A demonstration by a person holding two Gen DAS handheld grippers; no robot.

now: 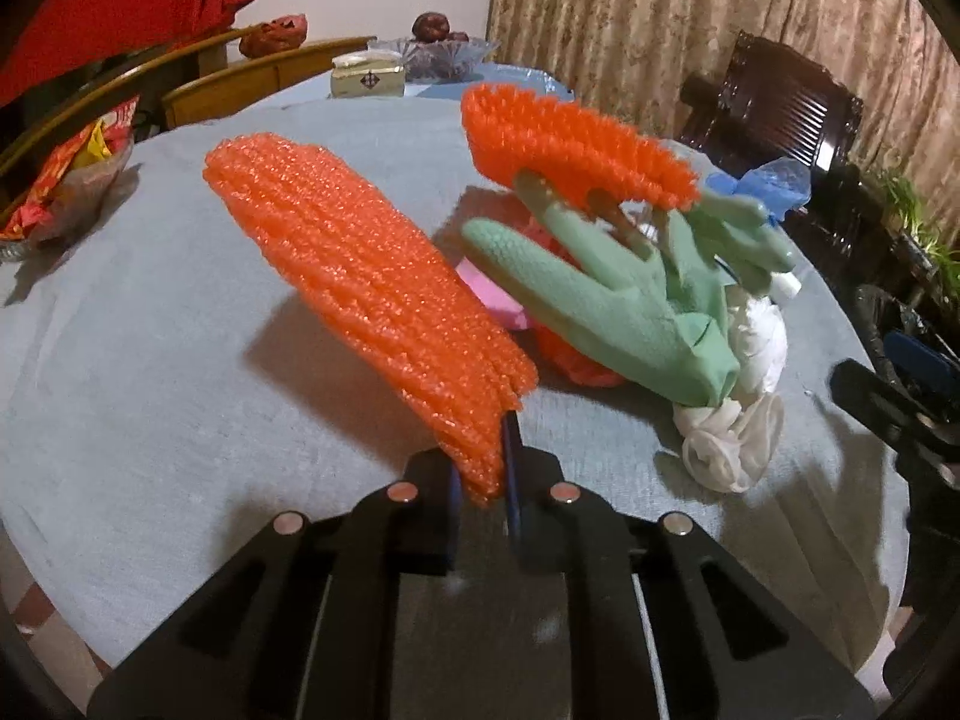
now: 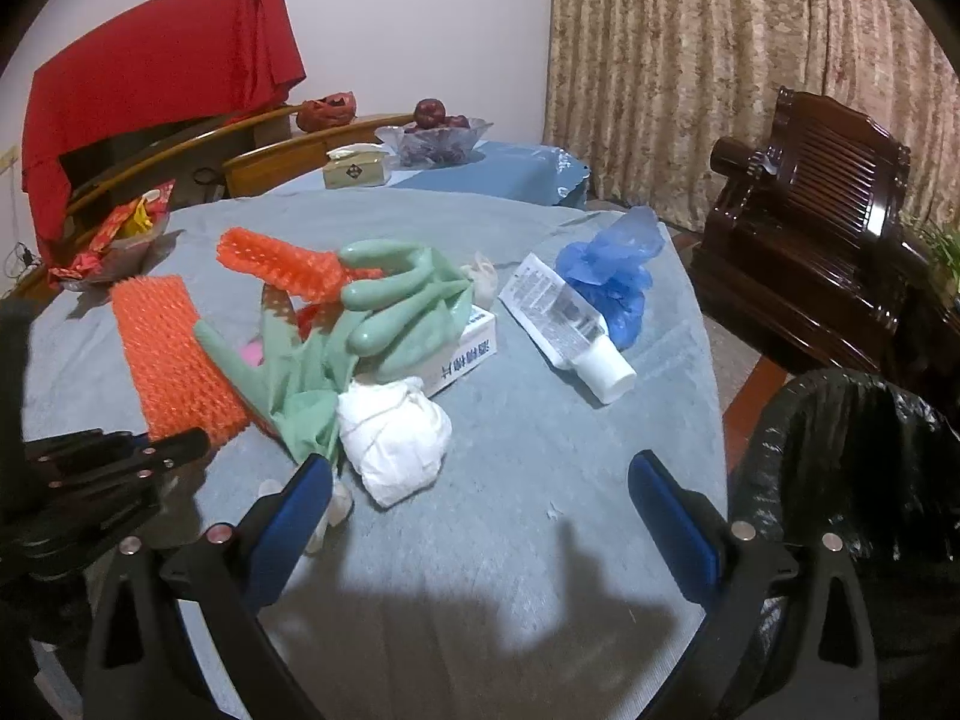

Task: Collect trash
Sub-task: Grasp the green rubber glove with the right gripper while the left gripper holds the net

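My left gripper (image 1: 483,474) is shut on the near end of an orange foam net sleeve (image 1: 366,294), held above the grey-blue table; the sleeve also shows in the right wrist view (image 2: 174,360). Beside it lie a second orange sleeve (image 1: 570,147) (image 2: 282,264), green rubber gloves (image 1: 624,306) (image 2: 396,312), white crumpled gloves (image 1: 744,396) (image 2: 396,438), a white box (image 2: 468,354), a white tube (image 2: 570,324) and a blue plastic bag (image 2: 618,270). My right gripper (image 2: 480,510) is open and empty over the table's near edge.
A bin lined with a black bag (image 2: 852,468) stands at the right of the table. A snack bowl (image 2: 120,234) sits at the far left, a tissue box (image 2: 354,168) and fruit bowl (image 2: 438,132) behind. A dark wooden chair (image 2: 822,228) stands on the right.
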